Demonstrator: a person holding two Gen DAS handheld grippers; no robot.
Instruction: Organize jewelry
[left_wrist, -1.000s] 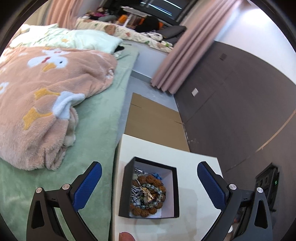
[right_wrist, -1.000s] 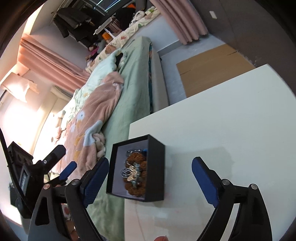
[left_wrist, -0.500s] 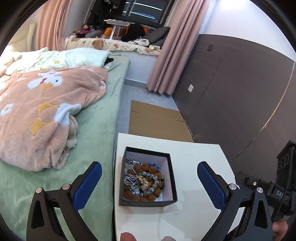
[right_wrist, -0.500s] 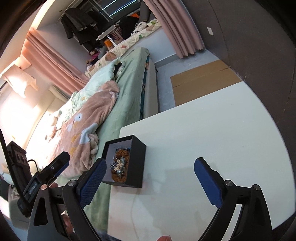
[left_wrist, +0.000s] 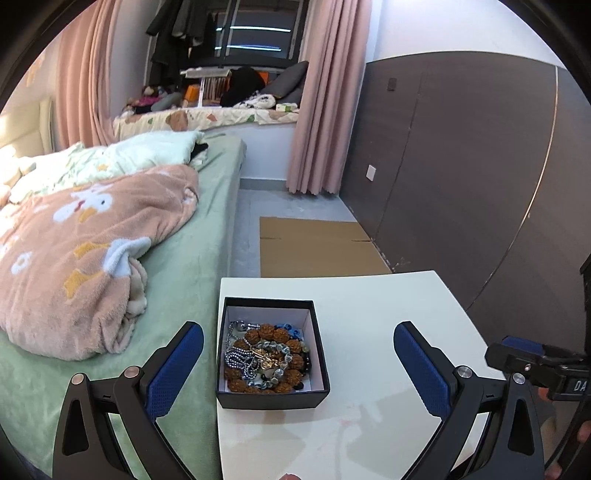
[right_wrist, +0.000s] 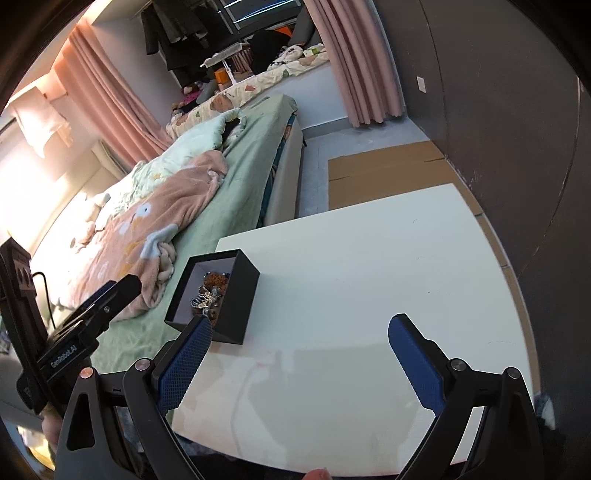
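A black box (left_wrist: 271, 398) with a white inside stands near the left edge of the white table (left_wrist: 369, 310). It holds tangled jewelry (left_wrist: 266, 358): brown bead bracelets, silver chains and a gold piece. My left gripper (left_wrist: 295, 365) is open and empty, held back from the box, its fingers wide to either side. My right gripper (right_wrist: 299, 354) is open and empty over the table's front, right of the box (right_wrist: 236, 299). The jewelry (right_wrist: 210, 295) shows partly over the box wall in the right wrist view.
A bed (left_wrist: 177, 266) with a green sheet and a peach blanket (left_wrist: 74, 251) lies left of the table. Flat cardboard (left_wrist: 314, 247) lies on the floor beyond the table. A dark wall panel (left_wrist: 461, 166) runs along the right. Pink curtains (left_wrist: 317, 96) hang behind.
Both grippers have pulled back and up from the box, so the box looks smaller and farther away. Both stay open and empty. The box has not moved.
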